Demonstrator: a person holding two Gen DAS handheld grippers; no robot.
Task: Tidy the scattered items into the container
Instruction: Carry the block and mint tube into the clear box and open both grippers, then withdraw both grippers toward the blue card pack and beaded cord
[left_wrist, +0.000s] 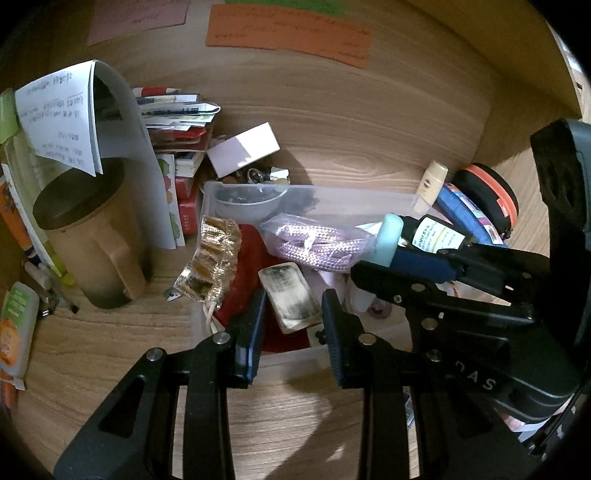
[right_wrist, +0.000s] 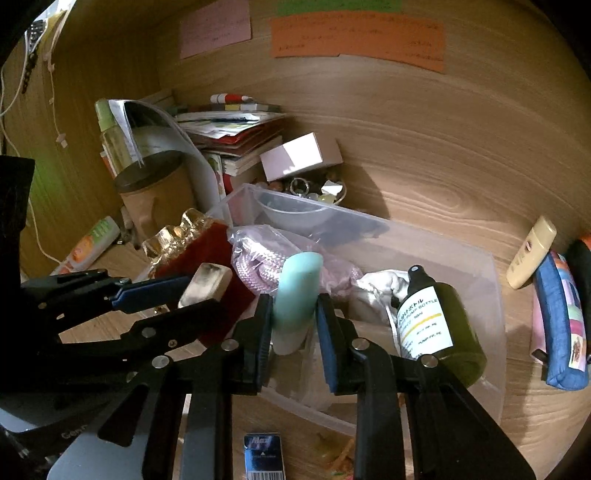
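A clear plastic bin (left_wrist: 317, 206) (right_wrist: 495, 306) sits on the wooden desk. It holds a bagged lilac rope (left_wrist: 314, 242) (right_wrist: 258, 254), a red cloth (left_wrist: 255, 251), a gold packet (left_wrist: 214, 254) and a dark pump bottle (right_wrist: 428, 321). My left gripper (left_wrist: 293, 325) is shut on a small silvery flat block (left_wrist: 291, 299) (right_wrist: 207, 284) over the bin's near edge. My right gripper (right_wrist: 295, 325) is shut on a mint-capped tube (right_wrist: 295, 295) (left_wrist: 388, 240) above the bin.
A brown lidded mug (left_wrist: 92, 236), stacked books and papers (left_wrist: 177, 140) and a white box (left_wrist: 243, 147) stand at the back left. A beige tube (right_wrist: 532, 254), blue pouch (right_wrist: 561, 325) and orange-rimmed case (left_wrist: 487, 199) lie right. A small blue packet (right_wrist: 264, 454) lies near me.
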